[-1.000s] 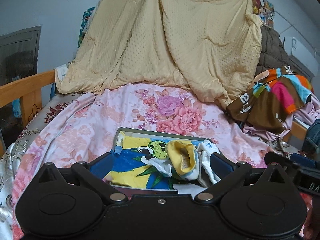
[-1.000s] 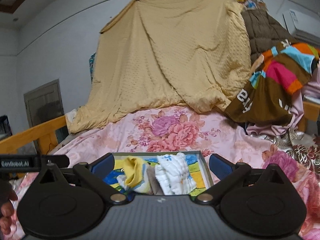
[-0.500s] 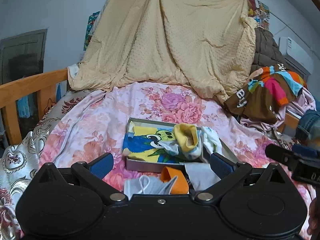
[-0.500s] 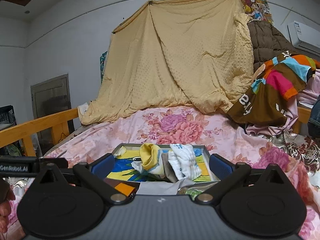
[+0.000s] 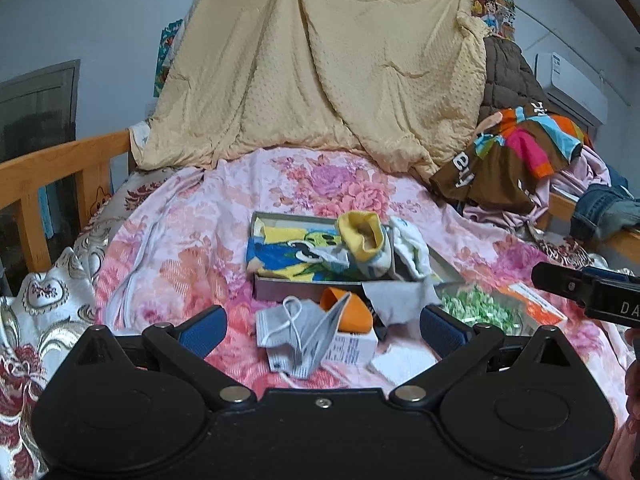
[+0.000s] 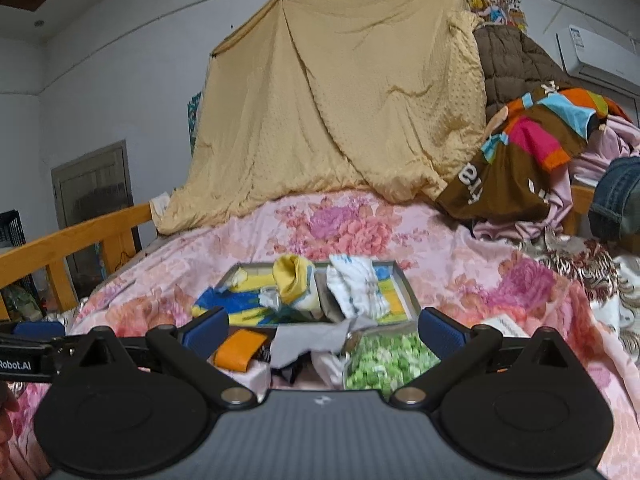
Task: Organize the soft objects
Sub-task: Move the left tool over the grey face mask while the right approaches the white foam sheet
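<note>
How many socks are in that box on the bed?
2. A yellow-cuffed sock sits mid-box; a white sock lies right of it, draped over the rim. More may be hidden underneath.

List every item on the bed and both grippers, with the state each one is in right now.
Left hand-held gripper: open, empty.
Right hand-held gripper: open, empty.
Shallow grey cartoon-print box: open, holding socks.
Yellow-cuffed sock: bunched, inside box.
White patterned sock: draped over box edge.
Grey face mask: crumpled, outside box.
</note>
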### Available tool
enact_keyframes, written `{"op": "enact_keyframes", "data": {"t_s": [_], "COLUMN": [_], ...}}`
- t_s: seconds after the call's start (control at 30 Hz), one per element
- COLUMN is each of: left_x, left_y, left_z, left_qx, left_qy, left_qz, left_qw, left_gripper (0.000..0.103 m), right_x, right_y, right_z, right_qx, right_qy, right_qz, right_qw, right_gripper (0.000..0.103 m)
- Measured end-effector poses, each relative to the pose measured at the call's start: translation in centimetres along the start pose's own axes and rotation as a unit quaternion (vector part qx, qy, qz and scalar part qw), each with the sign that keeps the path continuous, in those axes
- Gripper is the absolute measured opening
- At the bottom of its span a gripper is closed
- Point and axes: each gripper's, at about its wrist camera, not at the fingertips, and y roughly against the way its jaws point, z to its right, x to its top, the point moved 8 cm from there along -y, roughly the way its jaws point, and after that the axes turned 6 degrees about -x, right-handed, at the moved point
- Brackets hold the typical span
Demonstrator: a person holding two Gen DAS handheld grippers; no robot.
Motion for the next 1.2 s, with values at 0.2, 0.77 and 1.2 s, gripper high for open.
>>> {"op": "enact_keyframes", "data": {"t_s": [0.2,0.77,1.2], "left_x": [-2.0,-4.1,-3.4], "left_y": [0.0,-2.9,-7.6], "left_z": [-0.5,-2.3,-3.3], "left_qx": [0.002,0.026,0.010], "left_qy": [-0.003,-0.008,-0.037], "left_qz": [-0.026,-0.119,-0.135], "left_qw": [0.9996,0.9925,0.9901], "left_gripper": [0.102,0.102,0.102], "right_x": [-1.7,-6.7,-8.9], "right_y": [0.1,-3.1,-6.8], "right_z": [-0.7,-3.2,-3.8], "right_qx": [0.007,0.032,0.048], "right_qy": [0.009,0.046,0.049], "right_qz": [-0.030,-0.157,-0.213], "right_qw": [0.999,0.986,0.975], "right_gripper": [0.103,0.103,0.103]}}
